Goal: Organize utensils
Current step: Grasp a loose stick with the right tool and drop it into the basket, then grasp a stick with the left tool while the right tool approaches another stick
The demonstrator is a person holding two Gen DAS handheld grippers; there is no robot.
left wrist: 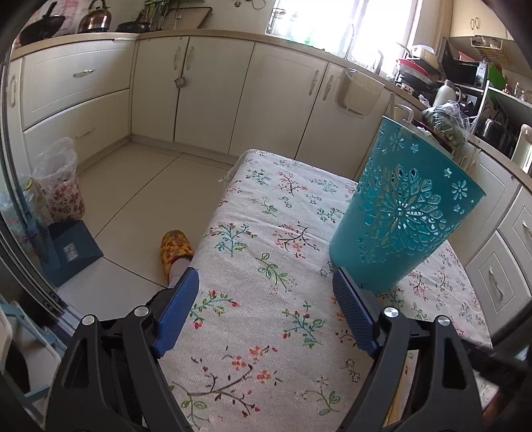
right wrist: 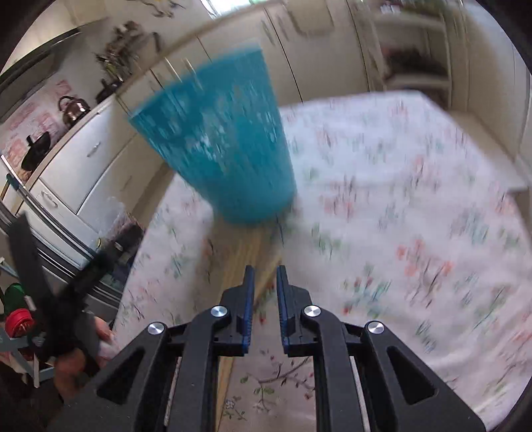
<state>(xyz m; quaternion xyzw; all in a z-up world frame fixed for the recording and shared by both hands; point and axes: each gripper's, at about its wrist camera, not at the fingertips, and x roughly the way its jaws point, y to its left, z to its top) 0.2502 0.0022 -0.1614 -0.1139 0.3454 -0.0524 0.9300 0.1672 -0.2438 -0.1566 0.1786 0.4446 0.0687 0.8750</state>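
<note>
Nearest the left wrist camera, the left gripper (left wrist: 266, 292) is held with its blue pads wide apart over the flowered tablecloth (left wrist: 266, 212), nothing between them. Its right pad is seen just at the foot of the teal cut-out basket (left wrist: 402, 212), which stands upright on the cloth toward the right side; whether pad and basket touch cannot be told. Something pale is seen sticking up above the basket's far rim, too hidden to name. Left of the table, a foot in a yellow-and-orange slipper (left wrist: 176, 247) rests on the tiled floor, with a dark blue dustpan (left wrist: 71, 252) farther left and a plastic-lined floral bin (left wrist: 60, 186) beyond it. Cream cabinets (left wrist: 212, 89) run along the back, a kettle (left wrist: 94, 20) and pans on the counter above.

From the right wrist, the picture is badly smeared. The right gripper (right wrist: 265, 275) is seen with only a narrow gap between its pads, which grip nothing; pale wooden sticks (right wrist: 246, 252) lie on the cloth ahead of them, reaching toward the basket's base.
</note>
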